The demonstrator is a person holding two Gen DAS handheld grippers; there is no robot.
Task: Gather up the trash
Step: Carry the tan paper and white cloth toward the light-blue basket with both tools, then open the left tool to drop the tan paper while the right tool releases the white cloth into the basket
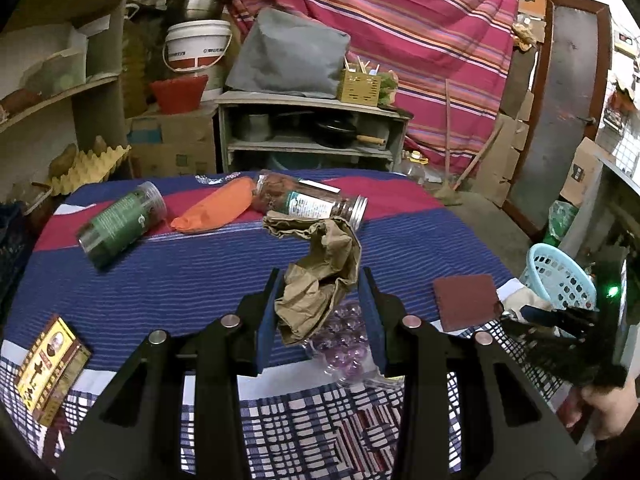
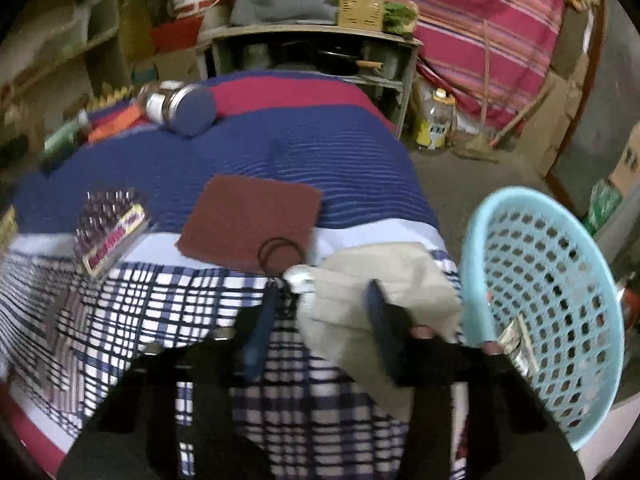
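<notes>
In the left wrist view my left gripper (image 1: 320, 304) is closed on a crumpled brown paper (image 1: 320, 276), holding it over the table's striped cloth (image 1: 192, 280). A clear plastic blister pack (image 1: 348, 344) lies under it. In the right wrist view my right gripper (image 2: 324, 312) holds a beige paper or cloth piece (image 2: 380, 280) at the table's right edge, beside a light-blue perforated basket (image 2: 540, 292) with some scraps inside. The right gripper also shows in the left wrist view (image 1: 560, 320). The right wrist view is blurred.
On the table lie a green jar (image 1: 120, 224), an orange packet (image 1: 218, 208), a clear jar with metal lid (image 1: 312, 200), a maroon square pad (image 1: 466, 300) and a yellow box (image 1: 48, 364). Shelves, a cabinet and a bucket stand behind.
</notes>
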